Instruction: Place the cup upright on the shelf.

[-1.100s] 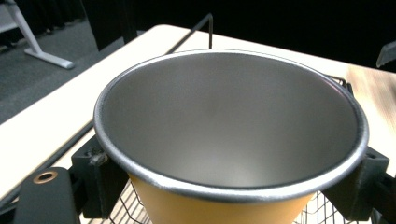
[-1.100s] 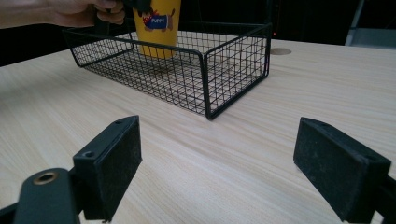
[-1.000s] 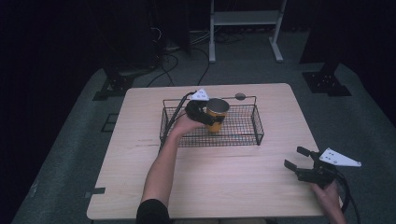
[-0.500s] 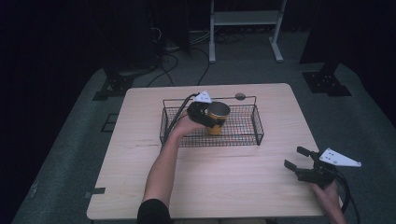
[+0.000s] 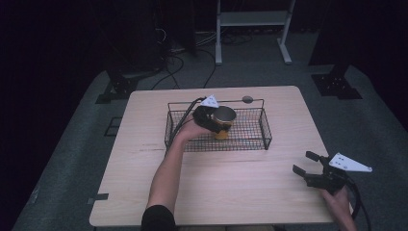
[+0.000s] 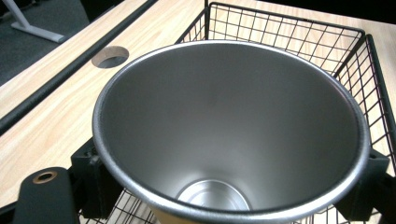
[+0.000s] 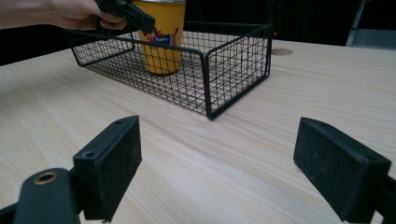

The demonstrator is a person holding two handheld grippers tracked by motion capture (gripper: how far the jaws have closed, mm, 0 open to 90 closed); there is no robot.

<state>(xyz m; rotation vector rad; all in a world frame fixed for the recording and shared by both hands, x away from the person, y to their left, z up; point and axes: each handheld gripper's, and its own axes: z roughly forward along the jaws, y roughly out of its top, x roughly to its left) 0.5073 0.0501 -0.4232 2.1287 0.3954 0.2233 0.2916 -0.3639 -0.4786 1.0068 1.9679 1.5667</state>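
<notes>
High view: left gripper (image 5: 215, 120) sits over the wire basket (image 5: 262, 130) at upper centre of the frame, its fingers pinching the yellow cup (image 5: 223, 131) at the rim. Cup is upright, open mouth up, long axis vertical, inside the basket's left-of-centre part.

Left gripper view: steel-lined cup interior (image 6: 229, 130) seen from above; black fingers (image 6: 95, 175) sit against its outer wall on both sides. Basket mesh (image 6: 289, 35) lies behind and to the right; a round hole in the surface (image 6: 110, 56) at upper left.

Right gripper view: cup (image 7: 161, 35) at upper left of frame, base apparently down on or very close to the basket floor; cannot tell whether it touches. Right gripper's fingers (image 7: 109, 163) are spread wide with nothing between them, over bare surface (image 7: 219, 158), well apart from the basket.

Right gripper (image 5: 309, 169) in the high view is at lower right, pointing toward the basket.

Judgement: the left hand is the only one at the cup. The move turns on the vertical axis: cup either settles straight down and is let go, or lifts straight up clear of the basket wall.
</notes>
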